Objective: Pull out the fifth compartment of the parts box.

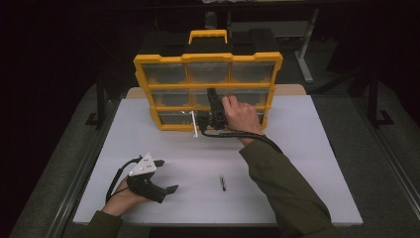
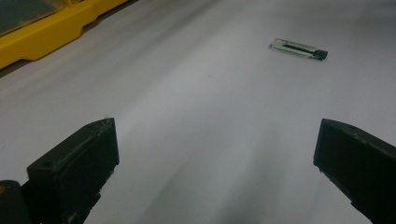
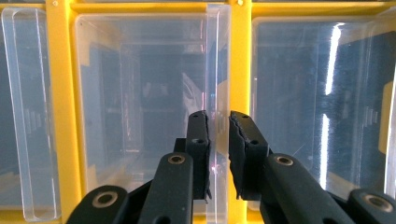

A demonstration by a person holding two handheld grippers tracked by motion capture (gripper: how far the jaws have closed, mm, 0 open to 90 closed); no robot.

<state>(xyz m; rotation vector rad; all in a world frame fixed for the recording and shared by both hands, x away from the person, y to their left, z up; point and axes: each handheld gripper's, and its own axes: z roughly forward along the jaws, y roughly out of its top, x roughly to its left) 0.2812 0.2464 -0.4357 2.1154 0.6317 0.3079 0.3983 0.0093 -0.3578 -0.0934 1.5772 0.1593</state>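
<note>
High view: yellow organizer (image 1: 208, 89) with clear drawers stands upright at the far side of the white table (image 1: 307, 163). Right gripper (image 1: 214, 101) is up against its middle row, hand around it. Left gripper (image 1: 166, 176) rests near the table's front left, jaws wide apart, nothing between them. Small dark tool (image 1: 223, 183) lies on the table, well apart from both.

Left gripper view: jaws spread over bare table; small tool (image 2: 299, 48) farther off, organizer corner (image 2: 51, 28) top left.

Right gripper view: right gripper (image 3: 218, 154) clamped on the edge tab of a clear drawer (image 3: 140, 107), pads pressing both sides of it.
</note>
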